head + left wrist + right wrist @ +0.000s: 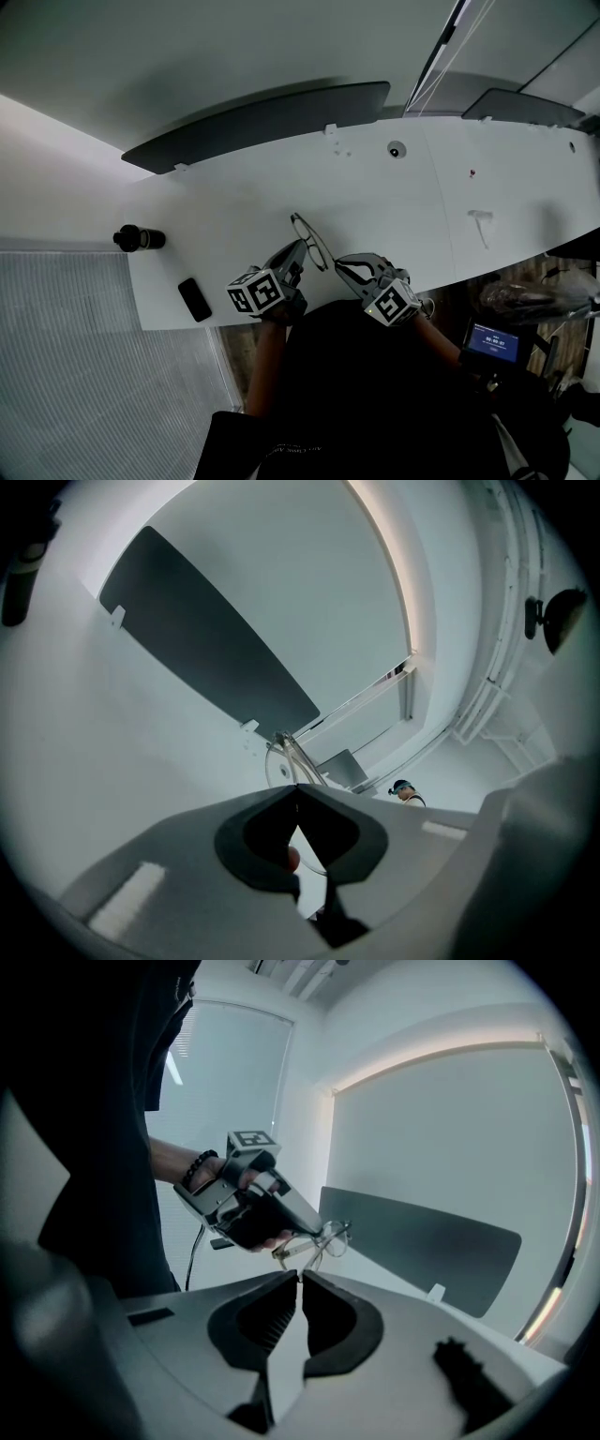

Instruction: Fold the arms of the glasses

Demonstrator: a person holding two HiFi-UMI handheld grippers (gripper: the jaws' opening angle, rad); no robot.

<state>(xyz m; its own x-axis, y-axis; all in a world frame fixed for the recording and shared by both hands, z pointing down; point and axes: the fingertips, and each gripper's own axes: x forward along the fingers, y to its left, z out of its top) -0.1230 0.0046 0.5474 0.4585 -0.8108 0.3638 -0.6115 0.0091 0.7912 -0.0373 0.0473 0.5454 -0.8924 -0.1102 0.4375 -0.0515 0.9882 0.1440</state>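
The thin-rimmed glasses (pixel 312 240) are held up over the near edge of the white table (pixel 394 211). My left gripper (pixel 301 251) is shut on them near one end of the frame. In the left gripper view the left gripper (pixel 297 787) has its jaws together, with the glasses (pixel 282 755) sticking out past the tips and a lens showing behind them. My right gripper (pixel 341 265) sits just right of the glasses, apart from them. In the right gripper view the right gripper (pixel 300 1277) is shut and holds nothing, and the glasses (pixel 327 1237) hang beyond it.
A black bottle (pixel 139 238) lies at the table's left end, with a black phone (pixel 195 299) near the front left corner. A dark panel (pixel 262 122) runs along the table's far edge. A person (pixel 405 789) stands far off.
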